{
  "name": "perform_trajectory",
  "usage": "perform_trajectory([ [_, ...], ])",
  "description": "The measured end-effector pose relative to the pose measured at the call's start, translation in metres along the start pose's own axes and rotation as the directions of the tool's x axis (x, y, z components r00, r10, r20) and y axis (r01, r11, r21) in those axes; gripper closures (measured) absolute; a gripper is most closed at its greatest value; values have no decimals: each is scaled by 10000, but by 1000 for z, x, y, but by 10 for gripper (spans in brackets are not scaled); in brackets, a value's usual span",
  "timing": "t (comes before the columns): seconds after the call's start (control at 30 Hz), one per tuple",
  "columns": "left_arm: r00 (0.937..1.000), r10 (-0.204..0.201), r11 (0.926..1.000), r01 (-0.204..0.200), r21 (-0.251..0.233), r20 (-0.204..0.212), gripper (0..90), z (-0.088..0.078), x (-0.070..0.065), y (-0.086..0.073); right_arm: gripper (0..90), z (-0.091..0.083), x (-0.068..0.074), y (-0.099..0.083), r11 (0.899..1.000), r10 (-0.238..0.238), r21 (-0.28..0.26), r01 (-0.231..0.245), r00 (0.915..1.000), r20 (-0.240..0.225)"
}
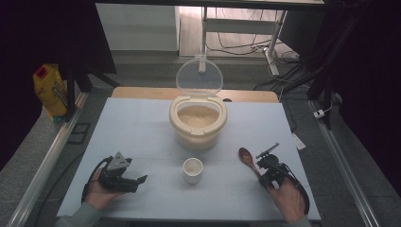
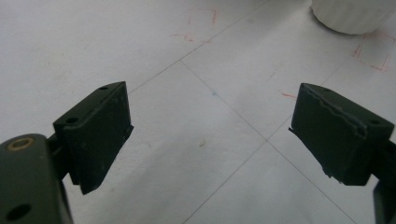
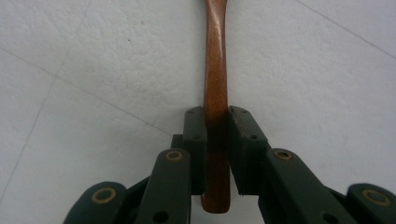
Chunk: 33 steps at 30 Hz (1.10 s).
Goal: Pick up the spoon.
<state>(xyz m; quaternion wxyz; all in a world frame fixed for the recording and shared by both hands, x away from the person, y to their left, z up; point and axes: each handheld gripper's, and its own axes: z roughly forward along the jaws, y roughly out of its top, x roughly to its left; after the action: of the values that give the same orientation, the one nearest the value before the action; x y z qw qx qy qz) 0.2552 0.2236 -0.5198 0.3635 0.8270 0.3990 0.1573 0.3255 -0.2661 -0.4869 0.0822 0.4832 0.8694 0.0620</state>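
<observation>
Wooden spoon (image 3: 215, 70) unlabelled, clamped in right gripper (image 3: 216, 128)

A pale blue-white table top (image 1: 142, 137), ruled with thin grid lines and marked here and there with faint red pen strokes, carries four things. A cream rice container (image 1: 198, 122) with its clear lid raised stands at the centre back. A small white cup (image 1: 193, 170) sits just in front of it. A wooden spoon (image 1: 249, 161) lies to the right.
</observation>
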Motion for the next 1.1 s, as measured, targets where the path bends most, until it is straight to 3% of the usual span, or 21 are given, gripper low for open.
perform_trajectory([
  [0.33,10000,-2,10000,2,6,-12,121,0,0,0,778,-14,-7,-3,9961,-16,-885,-13,9995,-329],
  [0.67,10000,-9,10000,9,5,-18,121,0,0,0,778,-29,-10,-6,9790,-251,-2033,176,9991,-344],
  [1.0,10000,-1,10000,1,11,-2,121,0,-1,0,777,-35,-8,-6,9685,-515,-2456,399,9978,-410],
  [1.1,9999,118,9999,-118,-57,-40,125,-1,-2,1,777,-39,-7,-7,9608,-728,-2710,583,9964,-438],
])
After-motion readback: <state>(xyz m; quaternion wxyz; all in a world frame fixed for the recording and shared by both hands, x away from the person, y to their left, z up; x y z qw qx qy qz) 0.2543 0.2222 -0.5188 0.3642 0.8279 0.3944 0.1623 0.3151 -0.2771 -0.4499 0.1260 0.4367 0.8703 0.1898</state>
